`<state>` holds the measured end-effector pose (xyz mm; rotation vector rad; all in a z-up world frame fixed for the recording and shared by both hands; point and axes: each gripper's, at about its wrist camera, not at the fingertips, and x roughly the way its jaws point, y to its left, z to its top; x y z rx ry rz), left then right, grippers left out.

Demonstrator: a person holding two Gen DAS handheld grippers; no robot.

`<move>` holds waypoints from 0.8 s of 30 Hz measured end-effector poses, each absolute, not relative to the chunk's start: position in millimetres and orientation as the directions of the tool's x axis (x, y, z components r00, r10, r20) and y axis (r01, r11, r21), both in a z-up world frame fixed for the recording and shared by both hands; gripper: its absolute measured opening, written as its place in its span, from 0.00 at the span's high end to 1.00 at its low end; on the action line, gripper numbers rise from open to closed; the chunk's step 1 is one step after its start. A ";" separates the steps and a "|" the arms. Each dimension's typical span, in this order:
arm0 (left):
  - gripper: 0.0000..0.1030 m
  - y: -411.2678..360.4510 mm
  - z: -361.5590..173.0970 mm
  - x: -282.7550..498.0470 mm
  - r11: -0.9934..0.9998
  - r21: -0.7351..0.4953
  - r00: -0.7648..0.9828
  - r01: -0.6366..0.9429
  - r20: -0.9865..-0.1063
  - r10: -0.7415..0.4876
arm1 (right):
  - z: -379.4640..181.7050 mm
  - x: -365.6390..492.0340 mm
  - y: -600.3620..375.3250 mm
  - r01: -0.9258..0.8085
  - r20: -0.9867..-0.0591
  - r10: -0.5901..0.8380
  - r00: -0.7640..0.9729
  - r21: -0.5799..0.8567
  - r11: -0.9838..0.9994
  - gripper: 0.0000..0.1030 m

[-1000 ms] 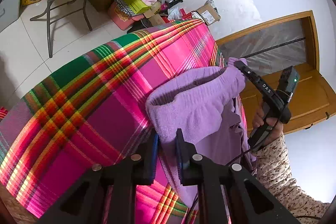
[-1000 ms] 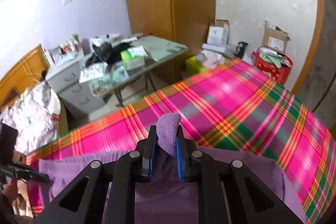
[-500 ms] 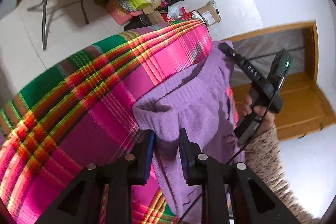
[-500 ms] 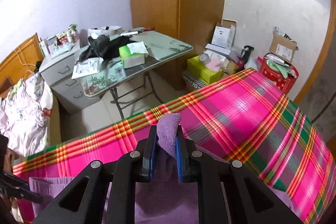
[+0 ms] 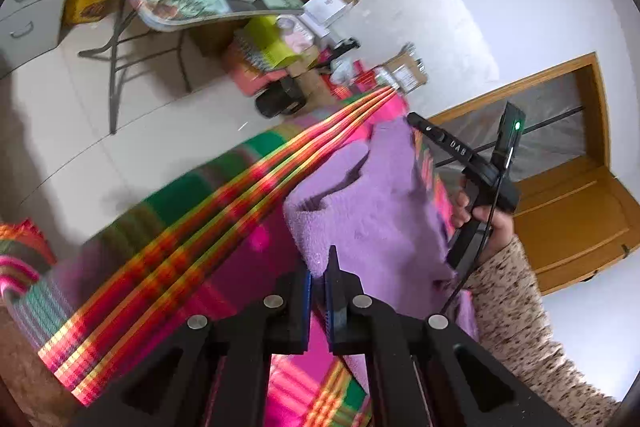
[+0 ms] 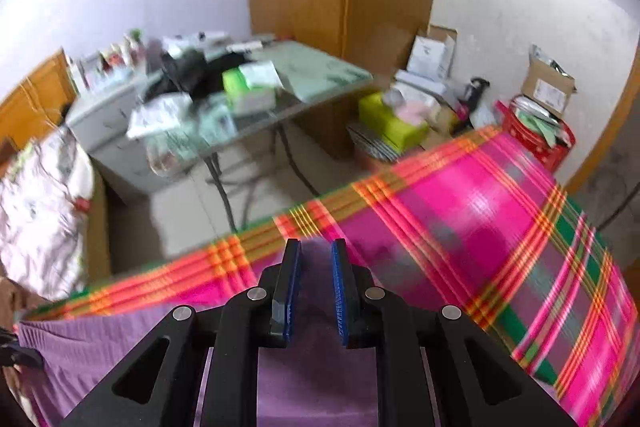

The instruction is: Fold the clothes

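Purple garment (image 5: 372,215) is pinched narrowly in the left gripper (image 5: 318,281) and lies spread on the plaid bed cover (image 6: 480,211), near its front edge. The right gripper (image 6: 314,291) stands parted above the cloth, with nothing clamped. If a fold is being laid, the held edge is best kept taut and squared to that edge of the bed.

Left gripper (image 5: 317,269) jaws pinched, right gripper (image 6: 316,259) seemingly parted

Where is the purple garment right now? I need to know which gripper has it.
The purple garment lies on the plaid sheet, pinched by the left gripper and spread under the open right gripper.
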<state>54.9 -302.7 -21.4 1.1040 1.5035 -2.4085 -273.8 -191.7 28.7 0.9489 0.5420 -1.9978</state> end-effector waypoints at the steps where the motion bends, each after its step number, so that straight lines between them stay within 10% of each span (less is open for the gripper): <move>1: 0.95 -302.3 -25.8 54.5 -0.504 -0.738 -0.721 0.448 -0.632 0.283 | 25.4 -275.6 -191.2 0.831 -0.797 -0.493 -0.349 -0.020 -0.556 0.83; 8: 0.94 -304.0 -28.2 50.2 -0.514 -0.737 -0.717 0.438 -0.632 0.295 | 36.7 -282.7 -185.4 0.848 -0.791 -0.533 -0.301 0.035 -0.530 0.65; 18: 0.92 -306.8 -28.2 42.0 -0.532 -0.732 -0.700 0.425 -0.638 0.320 | 9.2 -293.7 -238.6 0.896 -0.918 -0.362 -0.163 0.016 -0.445 0.65; 24: 0.74 -319.9 -21.3 36.0 -0.541 -0.721 -0.705 0.433 -0.645 0.295 | 3.0 -292.4 -248.9 0.900 -0.956 -0.243 -0.165 -0.046 -0.433 0.77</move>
